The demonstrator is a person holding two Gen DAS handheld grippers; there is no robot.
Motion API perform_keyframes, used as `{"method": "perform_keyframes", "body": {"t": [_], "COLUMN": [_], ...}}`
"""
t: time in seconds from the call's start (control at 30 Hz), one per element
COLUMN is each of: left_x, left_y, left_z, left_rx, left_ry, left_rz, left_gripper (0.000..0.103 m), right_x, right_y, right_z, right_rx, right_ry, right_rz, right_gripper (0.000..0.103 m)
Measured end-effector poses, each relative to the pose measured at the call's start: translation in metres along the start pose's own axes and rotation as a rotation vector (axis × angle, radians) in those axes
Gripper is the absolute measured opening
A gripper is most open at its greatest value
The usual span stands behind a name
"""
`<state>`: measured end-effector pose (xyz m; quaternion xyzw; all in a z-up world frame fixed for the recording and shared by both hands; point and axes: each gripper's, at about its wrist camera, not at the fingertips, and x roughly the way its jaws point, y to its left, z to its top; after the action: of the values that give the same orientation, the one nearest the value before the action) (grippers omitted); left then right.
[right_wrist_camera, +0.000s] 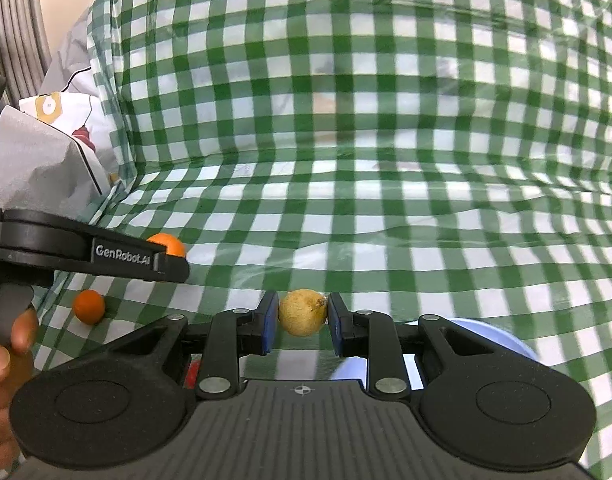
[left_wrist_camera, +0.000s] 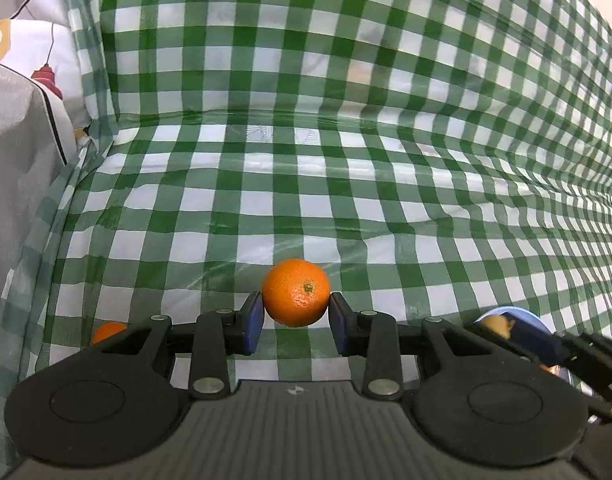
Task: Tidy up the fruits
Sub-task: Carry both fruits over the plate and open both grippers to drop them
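My left gripper (left_wrist_camera: pixel 296 312) is shut on an orange (left_wrist_camera: pixel 296 293) and holds it above the green checked cloth. It shows from the side in the right wrist view (right_wrist_camera: pixel 174 258), with the orange (right_wrist_camera: pixel 168 244) in its tip. My right gripper (right_wrist_camera: pixel 302 316) is shut on a small yellow-brown fruit (right_wrist_camera: pixel 303 312); that fruit also shows in the left wrist view (left_wrist_camera: pixel 498 326). A second orange (right_wrist_camera: pixel 89 306) lies on the cloth at the left; it also shows in the left wrist view (left_wrist_camera: pixel 108 332). A light blue bowl (right_wrist_camera: pixel 490 338) sits under my right gripper.
The green checked cloth (left_wrist_camera: pixel 346 200) covers the table and rises up behind it. Grey and white printed fabric (left_wrist_camera: pixel 22 128) lies at the left edge. Something red (right_wrist_camera: pixel 192 374) shows below my right gripper.
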<state>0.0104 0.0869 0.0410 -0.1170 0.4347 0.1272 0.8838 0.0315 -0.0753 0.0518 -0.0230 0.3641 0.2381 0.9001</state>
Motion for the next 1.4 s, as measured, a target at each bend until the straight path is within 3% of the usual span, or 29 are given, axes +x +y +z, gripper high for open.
{"method": "perform_keyframes", "body": {"t": [0.53,1.4], "left_x": [0.003,0.020], "left_y": [-0.021,-0.036], "left_z": [-0.007,-0.008], "left_rx": [0.054,0.094], "left_ry": [0.005,0.032], "left_rz": [-0.029,-0.054], "left_gripper": [0.039,0.039], "right_x": [-0.024,-0.034], "right_y": [-0.052,-0.093], "right_z": [-0.007,-0.018], "right_rx": [0.001,0.036], "right_ry": [-0.009,-0.003], "right_rz": [-0.114,-0.164], "right_gripper": [0.028,0.028]}}
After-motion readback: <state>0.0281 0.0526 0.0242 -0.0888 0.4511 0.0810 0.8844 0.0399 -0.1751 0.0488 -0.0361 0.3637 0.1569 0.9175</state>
